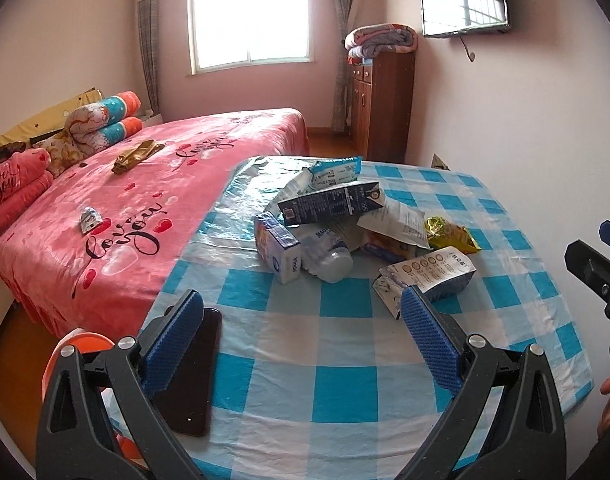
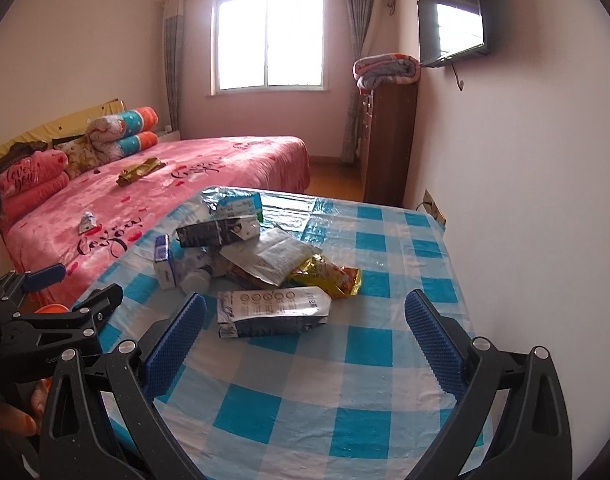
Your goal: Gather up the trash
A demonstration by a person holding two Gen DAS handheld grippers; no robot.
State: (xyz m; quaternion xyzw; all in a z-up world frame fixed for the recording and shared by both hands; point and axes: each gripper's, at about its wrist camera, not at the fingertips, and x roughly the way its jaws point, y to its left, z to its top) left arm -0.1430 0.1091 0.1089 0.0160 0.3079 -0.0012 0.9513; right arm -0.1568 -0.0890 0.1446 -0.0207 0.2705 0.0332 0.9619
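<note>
A: Two claws over the near edge of the table (image 2: 365, 364), checked blue and white. Anything in them?

B: Nothing. Left gripper (image 1: 302, 295) spread wide, blue pads far apart, only cloth between. Right gripper (image 2: 305, 297) just as wide, also empty, hanging short of the heap.

A: And the trash?

B: Piled mid-table, toward the bed side. Nearest the right gripper, a flattened milk carton (image 2: 273, 312), lying flat just beyond the fingertips. Behind it and touching, a gold snack wrapper (image 2: 329, 276). Further back a white paper pouch (image 2: 273, 258), then a dark carton (image 2: 219, 232) resting tilted on top of the heap.

A: Left of that?

B: A blue and white box (image 2: 164, 260), tipped up against a clear plastic bottle (image 2: 195, 278) lying on its side. At the far end a crumpled blue and white packet (image 2: 237, 204).

A: More off the table?

B: Yes, on the pink bed (image 1: 145, 208). A small crumpled wrapper (image 1: 90, 219) close to the table side, a gold-brown one (image 1: 137, 156) farther up, well apart.

A: Under the left claw?

B: A dark phone (image 1: 193, 372), flat on the cloth at the table's left edge, partly hidden by one finger. Below that edge, something orange (image 1: 85, 344), perhaps a bin or a stool. Too cut off to tell.
</note>
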